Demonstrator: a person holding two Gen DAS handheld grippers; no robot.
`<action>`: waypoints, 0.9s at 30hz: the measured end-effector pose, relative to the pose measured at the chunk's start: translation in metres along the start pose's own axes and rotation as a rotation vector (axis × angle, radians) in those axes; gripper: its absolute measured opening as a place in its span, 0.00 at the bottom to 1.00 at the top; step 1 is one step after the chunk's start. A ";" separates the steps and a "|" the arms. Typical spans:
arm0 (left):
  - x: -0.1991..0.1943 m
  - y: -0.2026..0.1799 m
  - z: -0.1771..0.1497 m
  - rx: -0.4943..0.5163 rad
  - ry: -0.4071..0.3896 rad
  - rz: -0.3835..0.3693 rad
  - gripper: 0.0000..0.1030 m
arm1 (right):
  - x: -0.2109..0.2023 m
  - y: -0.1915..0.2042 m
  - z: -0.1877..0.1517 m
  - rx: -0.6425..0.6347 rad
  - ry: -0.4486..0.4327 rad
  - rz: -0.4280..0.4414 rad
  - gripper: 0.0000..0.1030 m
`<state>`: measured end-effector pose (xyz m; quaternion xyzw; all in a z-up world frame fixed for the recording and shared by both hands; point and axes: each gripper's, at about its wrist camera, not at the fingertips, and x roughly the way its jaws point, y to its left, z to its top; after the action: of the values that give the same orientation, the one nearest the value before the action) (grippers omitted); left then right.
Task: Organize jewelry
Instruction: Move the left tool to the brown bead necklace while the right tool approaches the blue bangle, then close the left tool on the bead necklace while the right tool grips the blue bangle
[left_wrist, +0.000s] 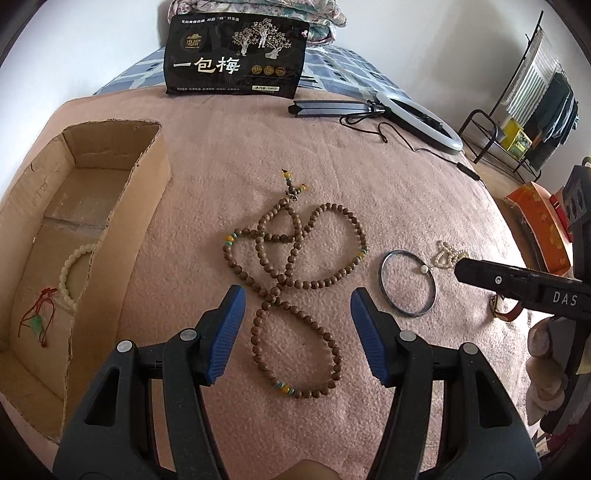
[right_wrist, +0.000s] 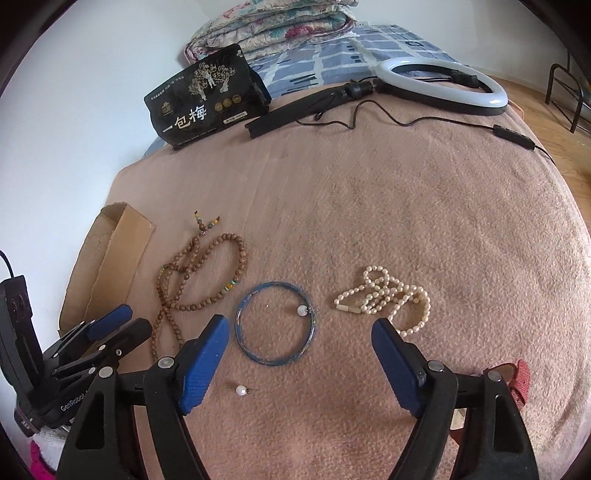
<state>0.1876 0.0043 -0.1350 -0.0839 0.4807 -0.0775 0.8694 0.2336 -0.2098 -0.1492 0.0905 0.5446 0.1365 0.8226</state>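
The left hand-held gripper (left_wrist: 297, 334) is hovering with its jaws spread wide and holding nothing, straddling the wooden bead necklace (left_wrist: 291, 280) that is lying on the pink blanket (left_wrist: 369, 177) of the bed. The necklace is sitting straight ahead of this gripper and partly between its blue pads (left_wrist: 227, 332), so it looks like the likeliest next pick, and the left hand is clearly the nearer one to it. Its long axis is running near to far, from the loop with a yellow and green accent bead at the near end to the small tassel of orange beads at the far end. The strand is crossing over itself in several loops, so a pinch at the central crossing would probably be catching more than one run of beads.

The cardboard box (left_wrist: 122, 236) is standing to the left, its open top already showing a pale bead bracelet (left_wrist: 74, 269) and a green pendant on a red cord (left_wrist: 37, 323).

The right hand-held gripper (right_wrist: 299, 358) is also gaping wide and empty, facing the blue bangle (right_wrist: 275, 325), with a loose pearl earring (right_wrist: 241, 390) near it and a pearl necklace (right_wrist: 388, 299) heaped to the right.
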 end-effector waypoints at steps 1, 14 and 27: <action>0.002 0.001 0.001 -0.002 0.002 -0.002 0.59 | 0.003 0.001 -0.001 -0.004 0.010 0.002 0.80; 0.030 0.007 0.003 -0.001 0.055 0.000 0.59 | 0.031 0.002 -0.001 0.040 0.062 0.012 0.85; 0.047 0.011 0.004 0.033 0.072 0.032 0.54 | 0.056 0.027 0.006 -0.026 0.074 -0.065 0.89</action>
<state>0.2167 0.0051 -0.1738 -0.0589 0.5118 -0.0744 0.8539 0.2560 -0.1659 -0.1877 0.0568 0.5753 0.1202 0.8070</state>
